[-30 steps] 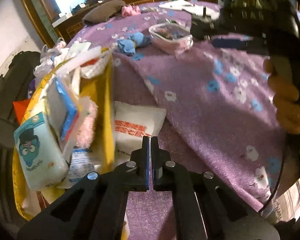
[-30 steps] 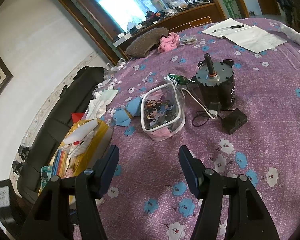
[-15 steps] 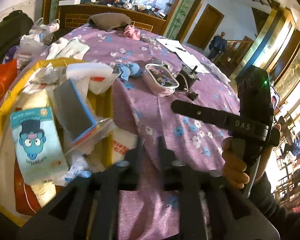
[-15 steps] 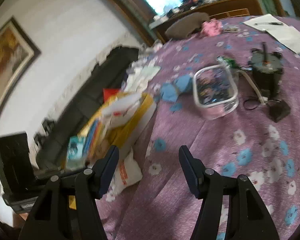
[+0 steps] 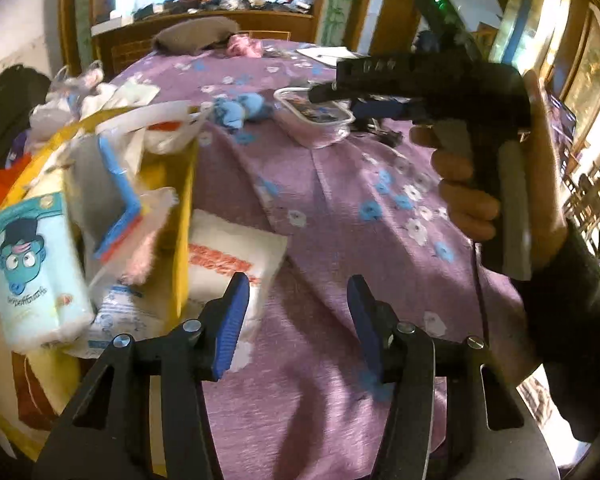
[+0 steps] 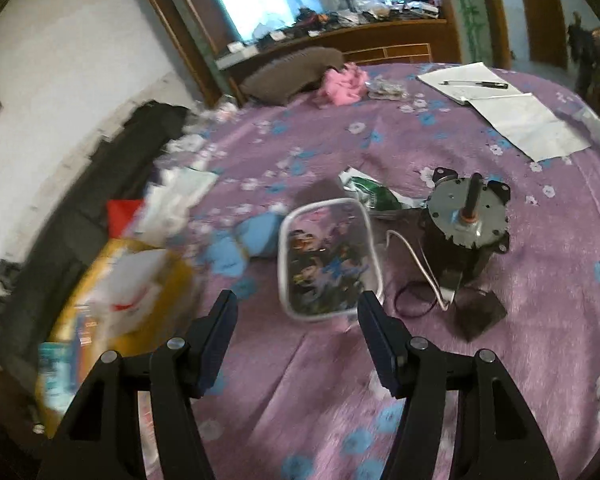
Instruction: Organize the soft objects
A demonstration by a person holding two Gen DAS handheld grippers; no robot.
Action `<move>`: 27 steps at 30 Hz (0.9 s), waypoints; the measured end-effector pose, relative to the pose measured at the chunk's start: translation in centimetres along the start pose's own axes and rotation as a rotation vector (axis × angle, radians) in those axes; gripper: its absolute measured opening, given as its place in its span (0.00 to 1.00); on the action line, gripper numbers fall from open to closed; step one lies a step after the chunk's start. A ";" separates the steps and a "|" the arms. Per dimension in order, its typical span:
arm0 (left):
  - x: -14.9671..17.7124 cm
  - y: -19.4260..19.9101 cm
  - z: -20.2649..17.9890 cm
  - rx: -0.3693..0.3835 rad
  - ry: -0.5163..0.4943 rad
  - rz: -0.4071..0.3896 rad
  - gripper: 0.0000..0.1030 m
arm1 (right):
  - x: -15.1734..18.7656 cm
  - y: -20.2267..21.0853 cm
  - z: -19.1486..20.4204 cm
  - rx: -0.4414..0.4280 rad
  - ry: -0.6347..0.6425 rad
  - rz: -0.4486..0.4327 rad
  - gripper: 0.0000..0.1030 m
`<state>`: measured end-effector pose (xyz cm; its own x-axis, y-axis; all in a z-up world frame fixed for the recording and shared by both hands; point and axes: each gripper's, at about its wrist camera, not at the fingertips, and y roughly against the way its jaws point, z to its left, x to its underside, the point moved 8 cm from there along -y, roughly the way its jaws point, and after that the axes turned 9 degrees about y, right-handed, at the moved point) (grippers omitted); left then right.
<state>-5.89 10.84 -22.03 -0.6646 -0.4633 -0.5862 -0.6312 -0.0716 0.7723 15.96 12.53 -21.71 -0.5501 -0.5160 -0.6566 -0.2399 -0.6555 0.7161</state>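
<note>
A yellow bag [image 5: 180, 216] at the table's left edge is stuffed with soft packs: a tissue pack with a blue cartoon face [image 5: 36, 268], a blue-edged sponge [image 5: 116, 184] and something pink and fluffy [image 5: 148, 248]. A white packet with red print [image 5: 228, 256] lies against the bag on the purple cloth. My left gripper [image 5: 296, 292] hovers just right of that packet; its jaws are opening and nothing is between them. My right gripper [image 6: 296, 308] stands open and empty, close in front of a clear cartoon-print pouch [image 6: 324, 256]. A blue soft item [image 6: 240, 244] lies left of the pouch.
A grey motor [image 6: 464, 220] with a cable and a black adapter stands right of the pouch. A pink fluffy item [image 6: 344, 84], a brown cushion [image 6: 292, 74] and papers with a pen [image 6: 500, 112] lie at the far side. A hand [image 5: 472, 200] holds the right gripper's handle.
The left jaws went from shut to wide apart, and its view lifted and turned. The right view swung left towards the bag, then back onto the pouch; its jaws kept the same width.
</note>
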 end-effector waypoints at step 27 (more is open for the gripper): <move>0.3 -4.9 0.4 -0.344 -0.401 0.049 0.06 | -0.2 -4.1 -0.1 0.080 0.049 0.059 0.70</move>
<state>-3.17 11.45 -26.05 -0.8335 -0.1037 -0.5427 -0.4725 -0.3754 0.7974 17.14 15.27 -24.51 -0.5260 -0.5799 -0.6222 -0.2724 -0.5782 0.7691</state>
